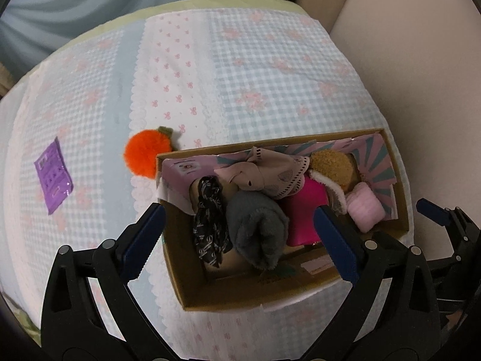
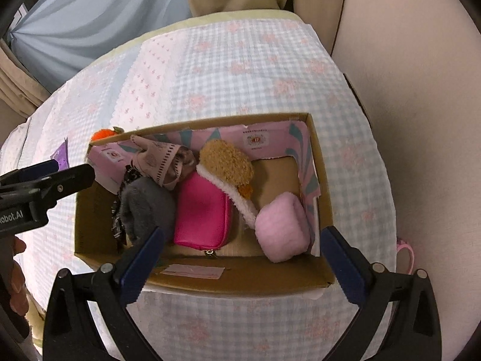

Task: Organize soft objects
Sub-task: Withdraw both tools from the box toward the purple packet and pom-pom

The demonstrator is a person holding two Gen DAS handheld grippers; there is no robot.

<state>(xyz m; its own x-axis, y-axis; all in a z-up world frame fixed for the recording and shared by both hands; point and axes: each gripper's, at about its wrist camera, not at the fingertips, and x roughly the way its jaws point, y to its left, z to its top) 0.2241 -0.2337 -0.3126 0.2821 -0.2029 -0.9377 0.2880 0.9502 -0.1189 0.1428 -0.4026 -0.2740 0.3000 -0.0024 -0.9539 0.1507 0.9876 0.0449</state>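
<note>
A cardboard box sits on the checked bedspread. It holds several soft things: a grey fleece roll, a magenta pouch, a black patterned cloth, a beige cloth, a brown plush and a pink fluffy roll. An orange plush fruit lies outside, against the box's far left corner. My left gripper hangs open and empty above the box's left end. My right gripper is open and empty above the box's near wall.
A purple packet lies on the bedspread left of the box. A beige wall runs along the right. A blue curtain hangs at the back left. A pink ring pokes out at the bed's right edge.
</note>
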